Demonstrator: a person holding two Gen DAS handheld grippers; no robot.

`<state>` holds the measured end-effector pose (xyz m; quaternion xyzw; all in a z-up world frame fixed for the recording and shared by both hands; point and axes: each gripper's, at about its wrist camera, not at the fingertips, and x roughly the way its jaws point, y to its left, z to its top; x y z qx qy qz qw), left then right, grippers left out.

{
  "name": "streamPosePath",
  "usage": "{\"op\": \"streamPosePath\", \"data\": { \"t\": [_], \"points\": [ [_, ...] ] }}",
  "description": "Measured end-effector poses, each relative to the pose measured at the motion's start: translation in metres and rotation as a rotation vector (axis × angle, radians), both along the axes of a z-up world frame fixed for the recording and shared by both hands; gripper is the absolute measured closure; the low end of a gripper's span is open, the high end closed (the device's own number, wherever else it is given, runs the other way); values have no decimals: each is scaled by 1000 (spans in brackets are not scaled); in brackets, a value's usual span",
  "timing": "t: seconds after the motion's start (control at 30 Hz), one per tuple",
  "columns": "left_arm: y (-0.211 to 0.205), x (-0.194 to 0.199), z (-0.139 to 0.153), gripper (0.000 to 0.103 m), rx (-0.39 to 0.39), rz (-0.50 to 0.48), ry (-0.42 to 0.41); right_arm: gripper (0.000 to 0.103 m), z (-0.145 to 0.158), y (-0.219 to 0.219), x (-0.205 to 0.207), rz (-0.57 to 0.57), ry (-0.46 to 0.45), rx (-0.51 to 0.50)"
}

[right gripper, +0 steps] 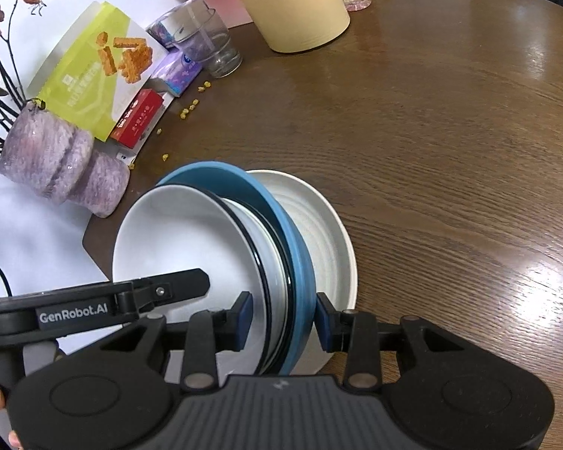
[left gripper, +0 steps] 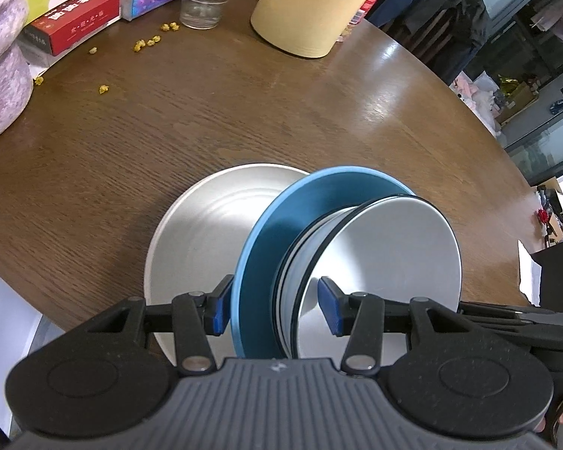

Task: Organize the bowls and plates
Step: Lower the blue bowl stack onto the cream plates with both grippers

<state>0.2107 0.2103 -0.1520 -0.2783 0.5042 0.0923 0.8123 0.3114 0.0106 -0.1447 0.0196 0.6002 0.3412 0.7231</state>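
Blue-padded jaws of the left gripper [left gripper: 274, 309] and right gripper [right gripper: 283, 320] clench a nested stack, white bowl [left gripper: 386, 247] inside blue bowl [left gripper: 259, 255], tilted just above the white plate [left gripper: 202, 232] beyond; only setting down seems left.

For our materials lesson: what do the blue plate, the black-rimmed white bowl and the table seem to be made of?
Blue plate: probably glazed ceramic, possibly melamine; even matte colour, thick rounded rim.
White bowl: likely glazed ceramic or enamelled metal; smooth soft sheen, thin black rim line.
Table: wood or wood veneer, varnished; visible grain with bright window reflections.
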Motion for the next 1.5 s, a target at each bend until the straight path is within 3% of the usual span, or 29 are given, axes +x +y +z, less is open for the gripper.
{"op": "streamPosePath", "data": {
  "t": [0.93, 1.5],
  "points": [
    [27, 10, -24, 56, -47, -28, 70, 68, -19, 25, 3, -39, 55, -43],
    [26, 13, -22, 53, -40, -61, 63, 67, -22, 29, 7, -60, 44, -60]
  ]
}}
